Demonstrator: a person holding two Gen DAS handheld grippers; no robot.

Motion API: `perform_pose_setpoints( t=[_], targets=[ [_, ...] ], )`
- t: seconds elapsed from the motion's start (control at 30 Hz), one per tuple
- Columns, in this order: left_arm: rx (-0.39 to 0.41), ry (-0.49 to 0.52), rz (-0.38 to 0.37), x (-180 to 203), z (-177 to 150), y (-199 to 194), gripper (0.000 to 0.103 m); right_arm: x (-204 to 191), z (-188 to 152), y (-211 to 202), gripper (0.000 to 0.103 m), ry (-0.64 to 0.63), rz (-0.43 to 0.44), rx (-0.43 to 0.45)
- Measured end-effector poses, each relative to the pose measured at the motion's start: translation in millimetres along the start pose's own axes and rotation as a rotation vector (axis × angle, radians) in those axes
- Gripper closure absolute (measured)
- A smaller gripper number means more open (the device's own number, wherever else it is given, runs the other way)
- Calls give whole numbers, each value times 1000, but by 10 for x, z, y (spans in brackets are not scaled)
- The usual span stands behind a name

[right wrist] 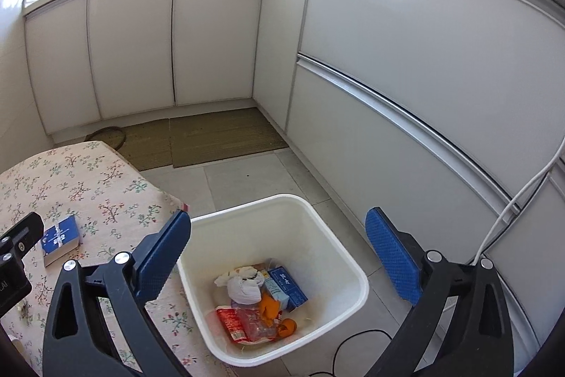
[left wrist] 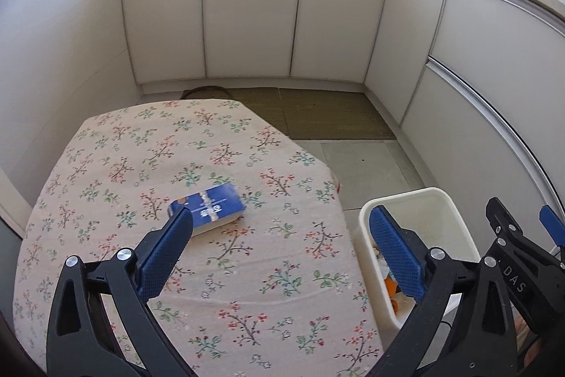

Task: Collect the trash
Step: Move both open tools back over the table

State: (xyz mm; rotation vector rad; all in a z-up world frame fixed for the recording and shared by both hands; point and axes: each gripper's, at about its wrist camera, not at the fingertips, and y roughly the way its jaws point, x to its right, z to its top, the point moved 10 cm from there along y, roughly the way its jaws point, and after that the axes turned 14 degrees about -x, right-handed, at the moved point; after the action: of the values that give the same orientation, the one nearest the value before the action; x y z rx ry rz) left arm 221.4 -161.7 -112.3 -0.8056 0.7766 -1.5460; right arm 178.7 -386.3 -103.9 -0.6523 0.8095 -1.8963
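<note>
- The tablecloth [left wrist: 219, 271] was matt woven cloth with a floral print
- The bin [right wrist: 348, 265] looked like smooth, slightly glossy white plastic
- The cabinet doors [left wrist: 250, 13] were glossy and smooth
- The floor mats [right wrist: 219, 136] looked coarse and woven
- The gripper pads [right wrist: 392, 257] were blue and dimpled

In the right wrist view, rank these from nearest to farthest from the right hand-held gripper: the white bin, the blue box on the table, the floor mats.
1. White bin: directly below the right hand-held gripper, on the floor.
2. Blue box: off to the left, on the floral table.
3. Floor mats: ahead, against the cabinets.
</note>
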Motion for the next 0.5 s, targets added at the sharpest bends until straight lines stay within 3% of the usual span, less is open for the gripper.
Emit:
perform_pose_setpoints(
  t=[0.33, 0.5],
  targets=[
    [-66, -99, 122, -973, -271, -110, 7, -788, -92, -101, 7, -117, 80, -17],
    [-138, -164, 185, -1455, -496, -102, 7, -1202, -166, -207, 7, -186, 121, -16]
  ],
)
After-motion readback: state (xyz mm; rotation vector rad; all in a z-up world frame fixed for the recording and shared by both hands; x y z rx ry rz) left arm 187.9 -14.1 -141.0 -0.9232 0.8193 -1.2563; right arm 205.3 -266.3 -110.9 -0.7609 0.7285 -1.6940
